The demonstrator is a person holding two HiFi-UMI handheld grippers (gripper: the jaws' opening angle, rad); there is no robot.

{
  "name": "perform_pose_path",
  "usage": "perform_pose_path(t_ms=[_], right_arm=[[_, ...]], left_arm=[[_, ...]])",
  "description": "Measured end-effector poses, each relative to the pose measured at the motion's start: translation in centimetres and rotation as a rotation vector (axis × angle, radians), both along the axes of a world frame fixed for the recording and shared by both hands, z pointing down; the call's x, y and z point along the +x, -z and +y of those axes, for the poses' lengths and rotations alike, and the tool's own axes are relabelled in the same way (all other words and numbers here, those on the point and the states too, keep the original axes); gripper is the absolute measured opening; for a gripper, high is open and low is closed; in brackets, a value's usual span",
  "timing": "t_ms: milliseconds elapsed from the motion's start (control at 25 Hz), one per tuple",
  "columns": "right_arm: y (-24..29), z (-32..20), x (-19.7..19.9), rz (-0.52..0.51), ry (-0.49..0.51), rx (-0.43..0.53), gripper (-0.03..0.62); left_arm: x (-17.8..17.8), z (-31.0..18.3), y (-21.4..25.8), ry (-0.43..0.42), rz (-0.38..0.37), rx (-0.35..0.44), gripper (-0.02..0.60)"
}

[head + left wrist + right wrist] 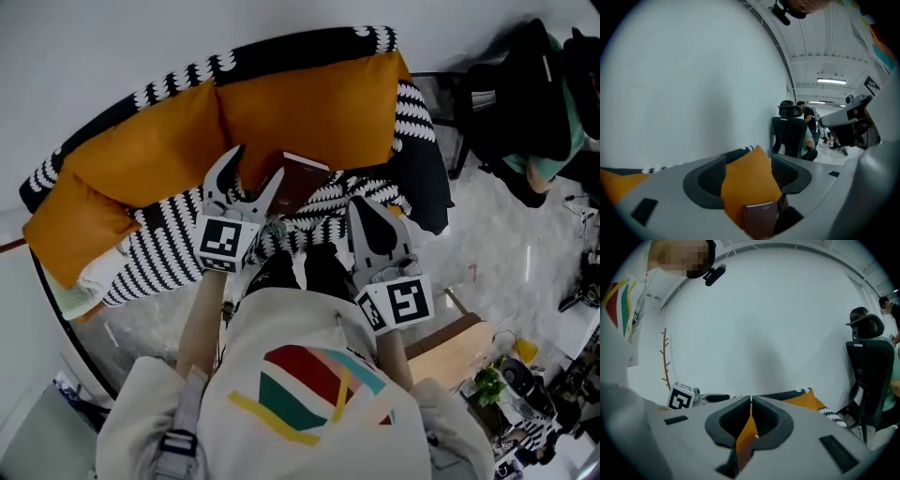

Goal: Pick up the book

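The person's pale sweatshirt (pixel 300 394) with its coloured stripes is nearest the head camera, with both forearms reaching out from it towards a black-and-white patterned sofa (pixel 169 246).

**Task item:** One book (pixel 302 180), dark maroon, stands on the sofa seat. It leans back against the right-hand orange cushion (pixel 309 108).

**Left gripper** (pixel 257 161): The jaws are released and spread wide. They are lined up on the book just ahead but do not touch it.

**Right gripper** (pixel 364 208): The jaws are clenched tip to tip with nothing between them. It is held just right of the book.

**Step in hand:** This looks like the approach to the grasp. The left jaws should go squarely over the book's upper edge, one pad on each cover. They should close before any forward push, since a nudge would likely tip the book into the soft cushion.

**Count:** one book, two grippers, three orange cushions, one sofa.
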State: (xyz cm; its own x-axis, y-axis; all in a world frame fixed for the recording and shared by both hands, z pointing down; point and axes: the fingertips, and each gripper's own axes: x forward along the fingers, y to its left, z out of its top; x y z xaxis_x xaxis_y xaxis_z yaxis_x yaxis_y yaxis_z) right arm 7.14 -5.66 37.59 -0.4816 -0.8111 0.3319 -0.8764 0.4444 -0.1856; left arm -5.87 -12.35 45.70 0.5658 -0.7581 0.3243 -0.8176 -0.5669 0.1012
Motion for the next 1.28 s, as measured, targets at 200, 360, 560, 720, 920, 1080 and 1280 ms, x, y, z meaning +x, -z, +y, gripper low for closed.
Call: perform_pose_path(t_ms=[200,360,560,720,920,1080,1280], right_arm=[[-2.6,0.4,3.3,-0.004,-0.069,-0.076,0.017],[-5.7,0.2,4.7,-0.004,-0.075,-0.168,0.017],[-10.3,-1.3,3.6,0.003,-0.006,-0.249,0.018],[-12.0,-2.4,2.1,-0.032,0.008,-0.287,0.018],[-12.6,-2.3,1.2,-0.046,0.023,-0.326,0.018],[-13.2,-2.9,1.8,-0.046,0.018,-0.327,0.017],[-14.2,-2.8,2.5,-0.053,0.012,-0.334,0.018]], left_arm=[[3.0,-0.1,-9.2,-0.150,-0.051,-0.192,0.321],[3.8,-0.3,-16.4,-0.242,-0.155,-0.309,0.319],[3.9,-0.3,-23.5,-0.284,-0.211,-0.460,0.319],[3.6,-0.6,-26.0,-0.272,-0.192,-0.519,0.319],[3.6,-0.4,-25.4,-0.290,-0.163,-0.551,0.319],[4.1,-0.3,-26.0,-0.333,-0.160,-0.574,0.319],[5.1,0.3,-27.0,-0.381,-0.154,-0.602,0.318]])
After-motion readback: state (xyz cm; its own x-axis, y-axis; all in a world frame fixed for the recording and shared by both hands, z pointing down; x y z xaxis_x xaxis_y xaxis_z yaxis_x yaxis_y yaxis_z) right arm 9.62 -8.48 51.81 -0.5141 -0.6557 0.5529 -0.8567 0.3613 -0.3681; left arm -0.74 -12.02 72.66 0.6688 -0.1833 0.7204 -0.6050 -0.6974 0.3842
